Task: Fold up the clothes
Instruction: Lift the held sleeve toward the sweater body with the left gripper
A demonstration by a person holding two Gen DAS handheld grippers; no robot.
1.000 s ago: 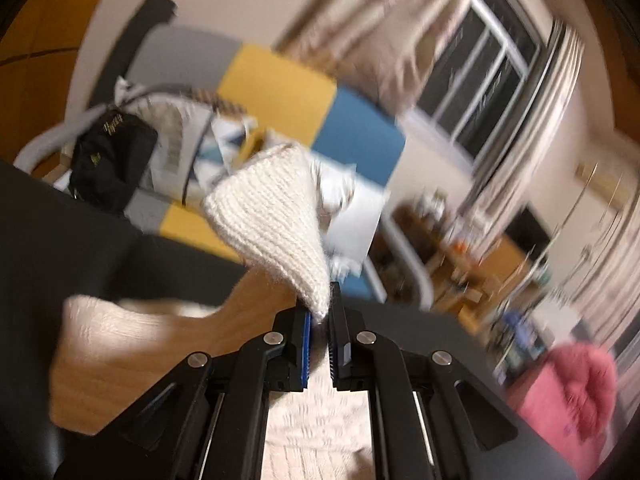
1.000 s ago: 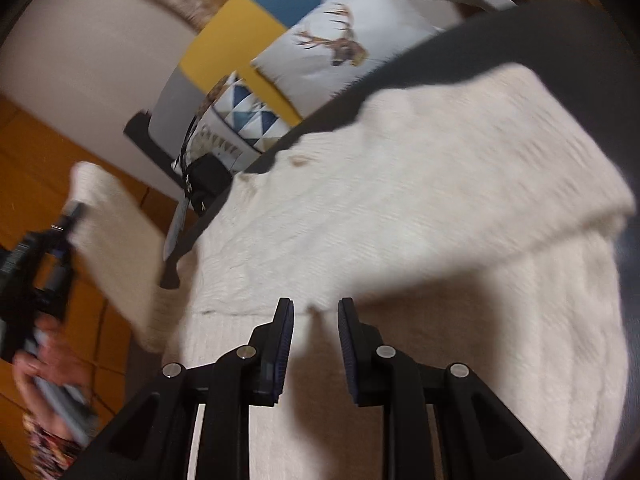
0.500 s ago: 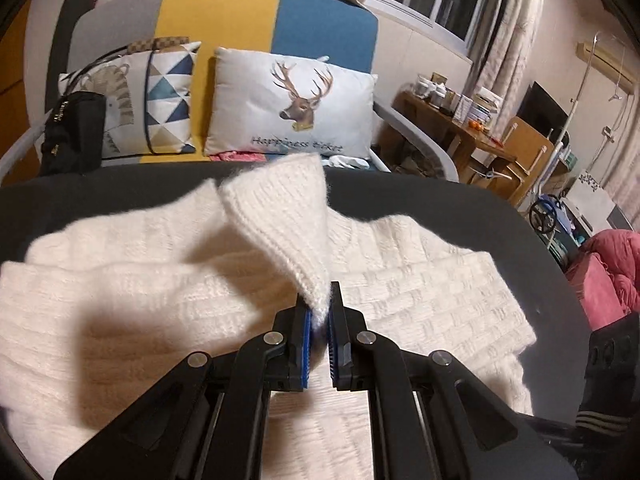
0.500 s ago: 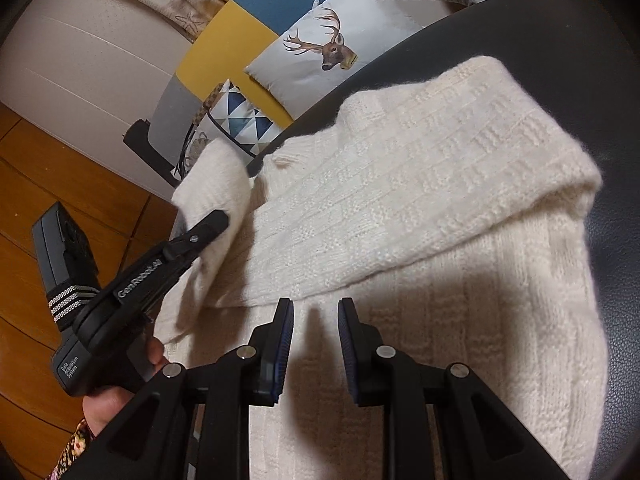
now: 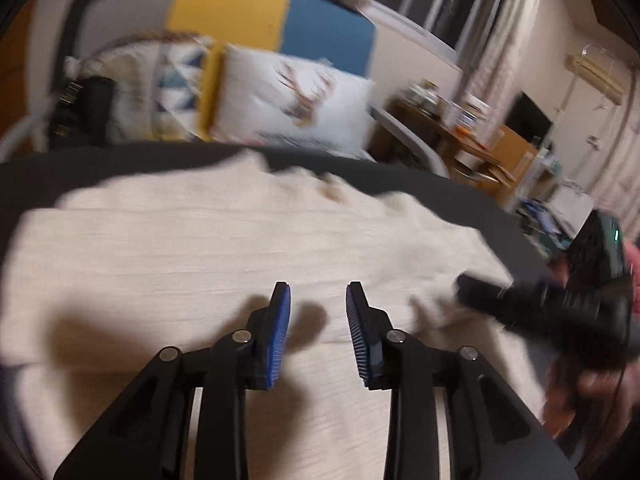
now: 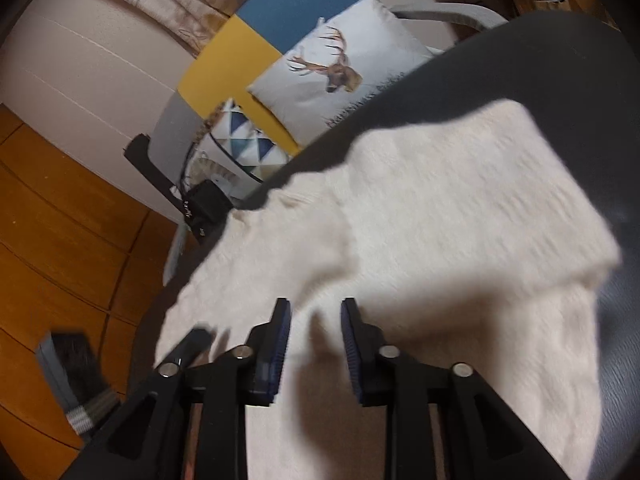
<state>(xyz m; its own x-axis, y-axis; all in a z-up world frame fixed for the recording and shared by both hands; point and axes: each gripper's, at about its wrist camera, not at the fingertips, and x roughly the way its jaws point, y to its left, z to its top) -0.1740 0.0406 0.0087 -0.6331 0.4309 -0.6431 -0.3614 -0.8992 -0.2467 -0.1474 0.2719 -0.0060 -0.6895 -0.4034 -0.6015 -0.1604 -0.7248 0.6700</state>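
Note:
A cream knit sweater [image 5: 200, 248] lies spread on a dark round table [image 5: 120, 164], with one side folded over its body [image 6: 460, 220]. My left gripper [image 5: 318, 292] hovers open just above the knit, nothing between its blue pads. My right gripper [image 6: 316, 308] is also open and empty, low over the sweater's near part. In the left wrist view the right tool's black body [image 5: 560, 312] reaches in from the right, its tip at the sweater's edge. The left tool [image 6: 72, 380] shows blurred at the lower left of the right wrist view. Both views are motion-blurred.
Behind the table stands a sofa with grey, yellow and blue panels [image 5: 280, 16], holding a deer cushion [image 6: 340, 72], a triangle-print cushion [image 6: 244, 144] and a black bag [image 5: 84, 108]. Wooden floor [image 6: 60, 240] lies to the left. A cluttered desk [image 5: 472, 120] and curtains are at the right.
My left gripper has let go of the sweater's sleeve end and opened wide. The sleeve now lies down on the sweater. The right gripper stays open over the knit.

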